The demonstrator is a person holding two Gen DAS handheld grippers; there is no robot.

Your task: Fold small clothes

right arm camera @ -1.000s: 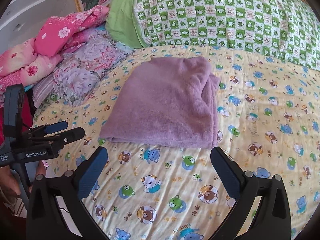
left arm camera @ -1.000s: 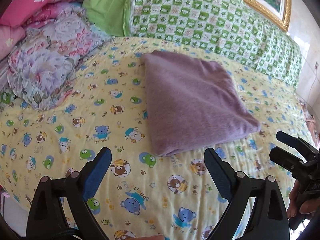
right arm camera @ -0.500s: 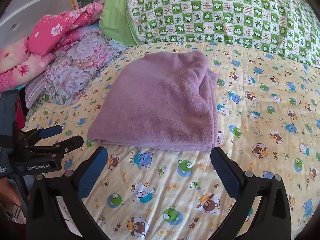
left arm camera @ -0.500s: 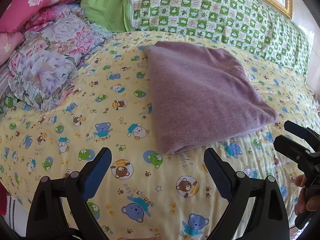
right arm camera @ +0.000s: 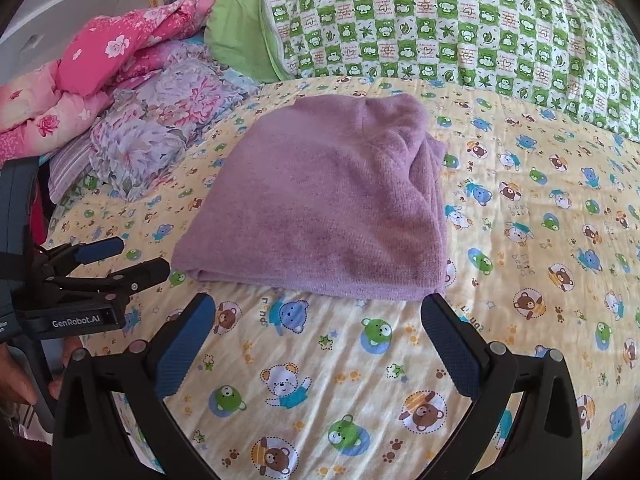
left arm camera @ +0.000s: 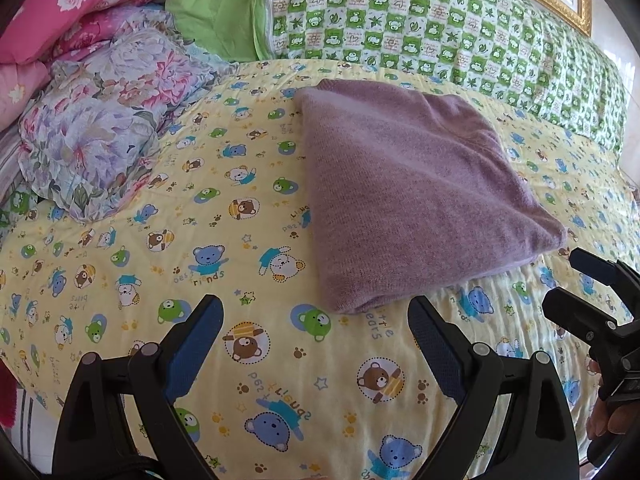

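On bedsheet point(left arm camera: 120, 264): folded purple garment point(left arm camera: 404, 192) nearer than before (untouched); left gripper point(left arm camera: 316, 336), right gripper point(right arm camera: 320, 336) spread, empty.

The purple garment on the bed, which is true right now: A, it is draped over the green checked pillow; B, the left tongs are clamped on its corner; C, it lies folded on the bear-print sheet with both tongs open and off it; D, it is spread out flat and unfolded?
C: the purple garment lies folded on the bear-print sheet, and the left tongs and right tongs stand open short of it.
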